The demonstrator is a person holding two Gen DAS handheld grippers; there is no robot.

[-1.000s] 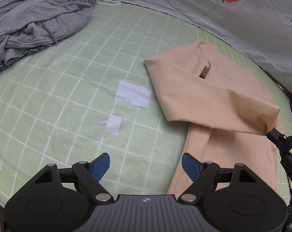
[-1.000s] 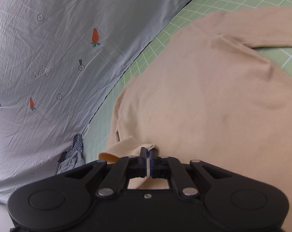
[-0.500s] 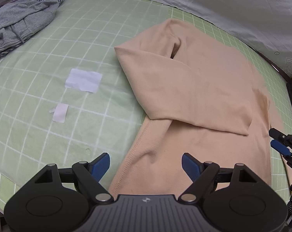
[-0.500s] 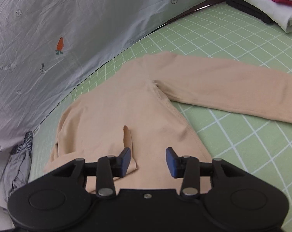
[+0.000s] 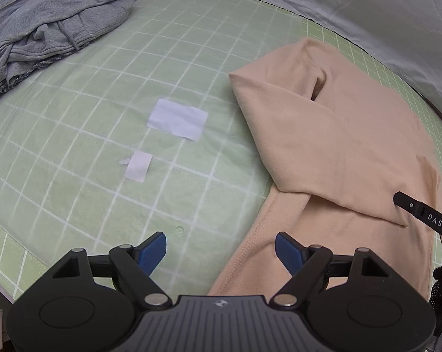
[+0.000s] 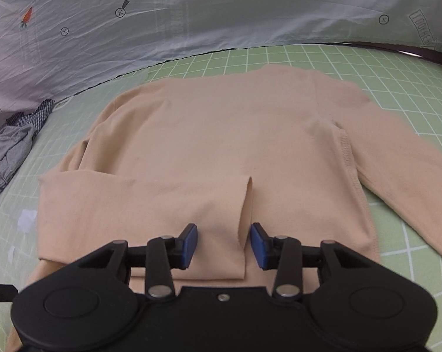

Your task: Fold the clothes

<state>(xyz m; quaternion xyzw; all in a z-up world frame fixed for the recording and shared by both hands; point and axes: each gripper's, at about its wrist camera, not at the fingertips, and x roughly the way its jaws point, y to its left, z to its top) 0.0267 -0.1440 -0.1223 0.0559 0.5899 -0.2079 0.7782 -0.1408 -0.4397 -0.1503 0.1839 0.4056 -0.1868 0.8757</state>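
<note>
Two tools hover released over a peach long-sleeved top (image 6: pixel 221 135) spread on a green grid mat (image 5: pixel 103 135). One sleeve (image 6: pixel 139 202) lies folded across the body, its cuff just ahead of the right tool (image 6: pixel 223 245); the other sleeve (image 6: pixel 402 164) stretches out to the side. Left tool (image 5: pixel 220 249) hangs above the top's hem edge. Grey clothes (image 5: pixel 51 29) sit heaped well apart, near two white paper scraps (image 5: pixel 177 118).
</note>
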